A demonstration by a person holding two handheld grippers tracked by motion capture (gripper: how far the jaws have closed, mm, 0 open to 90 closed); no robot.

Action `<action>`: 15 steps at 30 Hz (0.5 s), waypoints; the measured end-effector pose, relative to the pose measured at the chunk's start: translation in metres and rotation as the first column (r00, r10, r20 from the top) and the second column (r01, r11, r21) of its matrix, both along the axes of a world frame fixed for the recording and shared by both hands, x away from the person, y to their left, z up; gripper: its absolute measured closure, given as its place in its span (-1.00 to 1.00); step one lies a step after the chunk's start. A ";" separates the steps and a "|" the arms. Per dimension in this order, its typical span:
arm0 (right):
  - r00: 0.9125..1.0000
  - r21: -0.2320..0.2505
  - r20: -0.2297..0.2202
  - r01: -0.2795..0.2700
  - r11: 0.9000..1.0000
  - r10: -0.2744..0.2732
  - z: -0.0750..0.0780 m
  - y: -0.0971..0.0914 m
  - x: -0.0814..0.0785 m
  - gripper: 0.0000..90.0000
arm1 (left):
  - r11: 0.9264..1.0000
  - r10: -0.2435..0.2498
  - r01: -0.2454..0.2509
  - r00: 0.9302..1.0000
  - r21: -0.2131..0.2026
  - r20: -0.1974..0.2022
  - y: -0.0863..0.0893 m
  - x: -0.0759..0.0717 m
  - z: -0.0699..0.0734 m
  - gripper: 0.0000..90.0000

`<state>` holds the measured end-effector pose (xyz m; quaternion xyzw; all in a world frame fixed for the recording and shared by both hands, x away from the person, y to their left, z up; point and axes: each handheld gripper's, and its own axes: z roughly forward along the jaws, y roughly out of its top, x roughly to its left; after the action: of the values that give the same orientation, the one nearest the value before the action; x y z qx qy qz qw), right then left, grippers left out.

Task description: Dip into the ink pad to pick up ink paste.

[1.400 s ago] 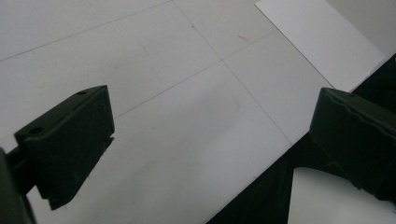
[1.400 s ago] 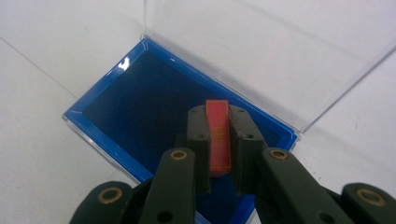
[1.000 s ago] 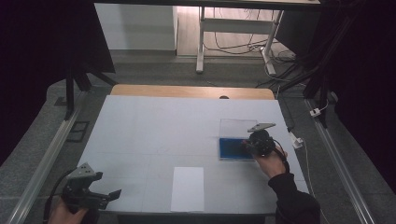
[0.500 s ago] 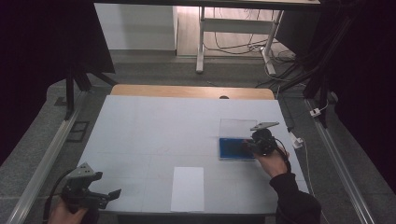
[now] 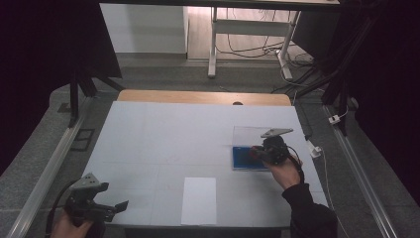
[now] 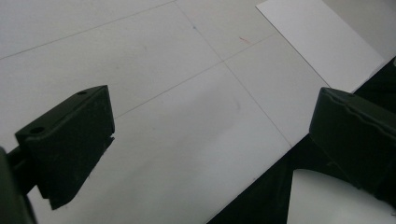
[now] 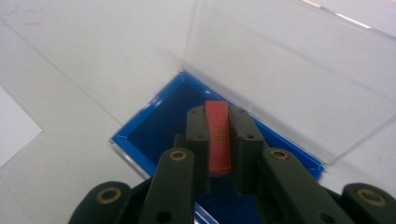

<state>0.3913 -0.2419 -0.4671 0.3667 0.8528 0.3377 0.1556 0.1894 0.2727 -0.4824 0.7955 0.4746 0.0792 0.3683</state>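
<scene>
A shallow blue case (image 5: 245, 158) lies open at the right of the white table, its clear lid (image 5: 247, 134) standing up at the far side. My right gripper (image 5: 256, 152) hovers low over it, shut on a thin red strip. In the right gripper view the red strip (image 7: 218, 140) is clamped upright between the jaws of the right gripper (image 7: 218, 114), above the blue tray (image 7: 152, 128) and just before the clear lid (image 7: 289, 70). At the table's near left corner my left gripper (image 5: 116, 207) is held open; in its own view the left gripper (image 6: 215, 112) has nothing between its jaws.
A white sheet of paper (image 5: 199, 200) lies flat at the near middle of the table, also in the left gripper view as the paper (image 6: 322, 42). A wooden strip (image 5: 203, 96) edges the table's far side. Metal rails (image 5: 47, 173) run along both sides.
</scene>
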 end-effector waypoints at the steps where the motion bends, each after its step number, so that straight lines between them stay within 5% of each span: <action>1: 1.000 0.001 -0.001 -0.007 1.000 0.007 -0.001 0.003 0.000 0.78 | 1.000 0.001 -0.001 1.000 0.001 0.000 0.000 0.000 0.000 -0.99; 15: 0.998 -0.023 -0.048 -0.050 0.998 0.049 -0.015 0.017 0.003 0.78 | 1.000 0.001 -0.001 1.000 0.001 0.000 0.000 0.000 0.000 -0.99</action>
<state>0.3944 -0.2252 -0.4817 0.3514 0.8692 0.3222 0.1312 0.1894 0.2726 -0.4824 0.7954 0.4749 0.0795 0.3680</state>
